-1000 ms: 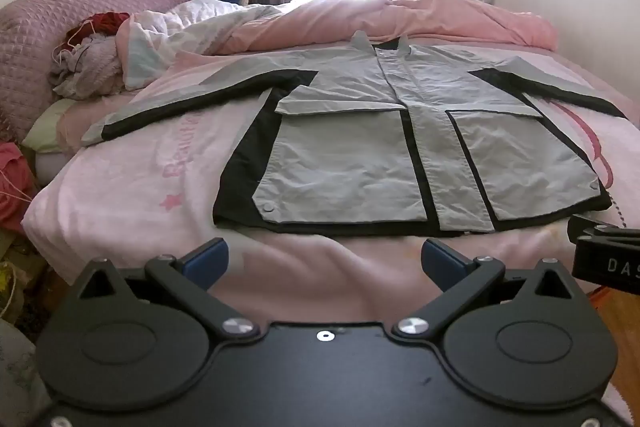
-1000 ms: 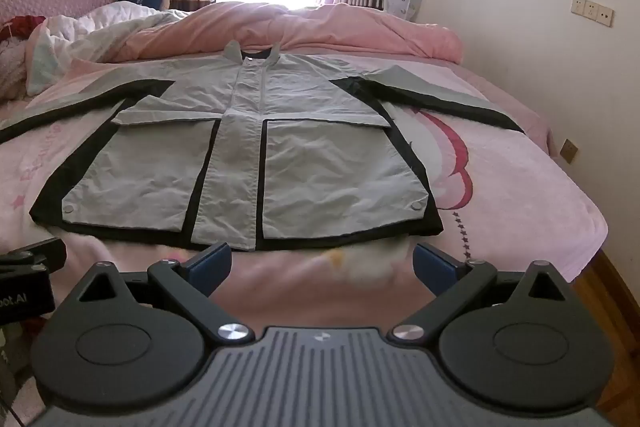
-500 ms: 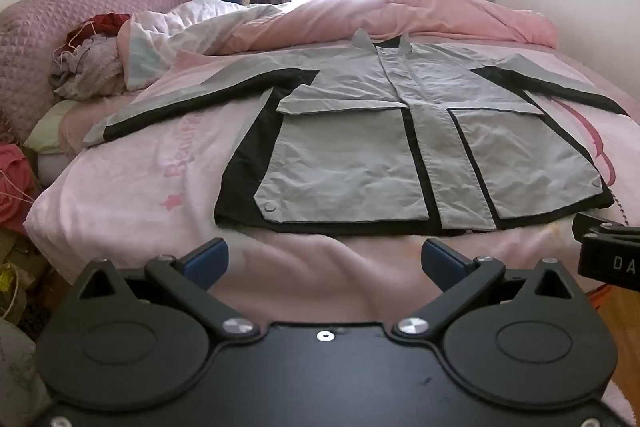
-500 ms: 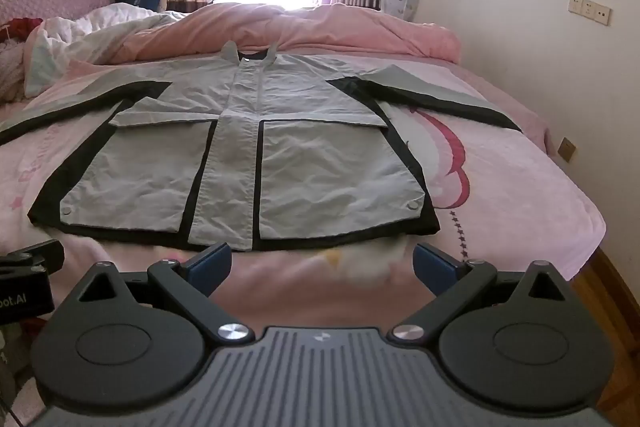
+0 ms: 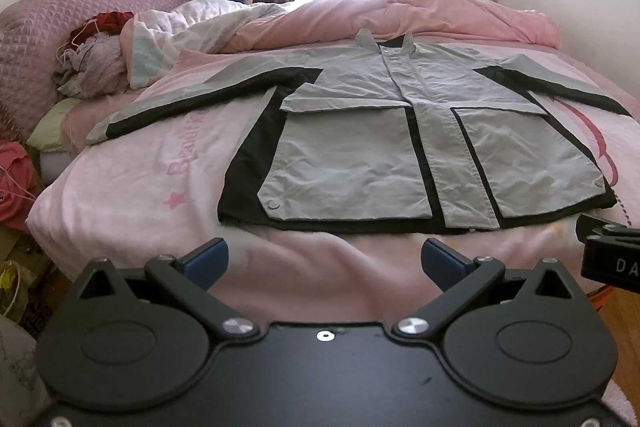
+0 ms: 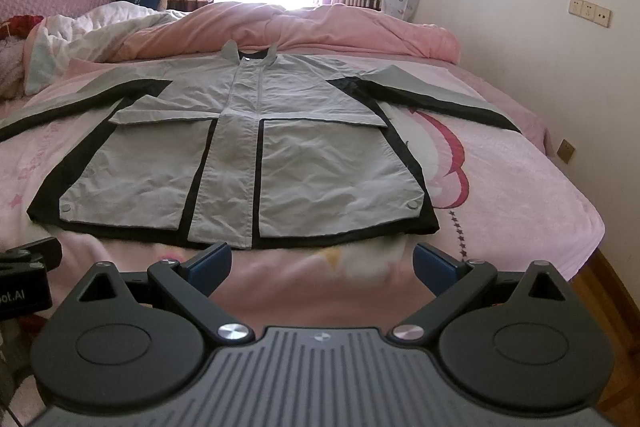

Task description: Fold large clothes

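A grey jacket with black panels point(image 5: 360, 155) point(image 6: 248, 163) lies flat and face up on the pink bed, collar toward the window, both sleeves spread out to the sides. My left gripper point(image 5: 324, 261) hovers open just short of the hem, near the jacket's left half, nothing between its blue pads. My right gripper point(image 6: 322, 261) is also open and empty, close to the hem at the jacket's middle and right half. The right tool's body point(image 5: 608, 259) shows at the right edge of the left wrist view; the left tool point(image 6: 24, 279) shows at the left edge of the right wrist view.
A pink blanket point(image 6: 320, 27) is bunched along the far side of the bed. A white quilt point(image 5: 192, 27) and a heap of clothes point(image 5: 92, 63) sit by the quilted headboard point(image 5: 60, 11) at left. A wall runs along the right side point(image 6: 540, 27); wooden floor point(image 6: 616, 307) lies below.
Both grippers have edged a little closer to the jacket's hem. The jacket has not moved and both grippers stay open.
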`<state>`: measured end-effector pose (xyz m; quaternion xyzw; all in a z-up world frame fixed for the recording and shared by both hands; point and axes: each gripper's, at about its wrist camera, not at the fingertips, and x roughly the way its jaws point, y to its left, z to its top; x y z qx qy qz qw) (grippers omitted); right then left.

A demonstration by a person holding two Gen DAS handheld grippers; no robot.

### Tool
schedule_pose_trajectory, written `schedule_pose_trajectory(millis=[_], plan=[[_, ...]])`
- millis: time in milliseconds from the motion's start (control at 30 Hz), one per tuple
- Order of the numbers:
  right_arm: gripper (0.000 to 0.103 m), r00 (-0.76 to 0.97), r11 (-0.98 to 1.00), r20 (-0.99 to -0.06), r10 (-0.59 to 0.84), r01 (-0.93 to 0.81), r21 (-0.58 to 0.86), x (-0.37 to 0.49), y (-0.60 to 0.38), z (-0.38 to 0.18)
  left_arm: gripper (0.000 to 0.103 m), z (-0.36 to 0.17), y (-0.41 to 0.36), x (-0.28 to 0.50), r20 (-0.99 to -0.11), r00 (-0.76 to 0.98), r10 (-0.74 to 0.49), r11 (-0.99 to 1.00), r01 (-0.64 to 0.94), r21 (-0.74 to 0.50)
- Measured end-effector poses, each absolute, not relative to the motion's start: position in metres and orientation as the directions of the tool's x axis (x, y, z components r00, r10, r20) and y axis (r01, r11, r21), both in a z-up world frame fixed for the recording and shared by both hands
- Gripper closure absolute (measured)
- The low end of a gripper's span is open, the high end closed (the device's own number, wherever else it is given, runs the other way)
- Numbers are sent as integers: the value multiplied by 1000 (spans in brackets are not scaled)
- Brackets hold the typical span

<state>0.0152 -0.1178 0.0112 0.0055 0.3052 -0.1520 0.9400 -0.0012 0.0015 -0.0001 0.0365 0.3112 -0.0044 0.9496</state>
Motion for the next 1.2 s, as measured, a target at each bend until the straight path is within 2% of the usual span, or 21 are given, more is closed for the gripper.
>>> schedule_pose_trajectory(millis=[1200], plan=[[0, 767, 951, -571, -291, 296, -87, 12, -119, 10, 0, -3, 1, -3, -596, 802, 20, 997, 28, 71]])
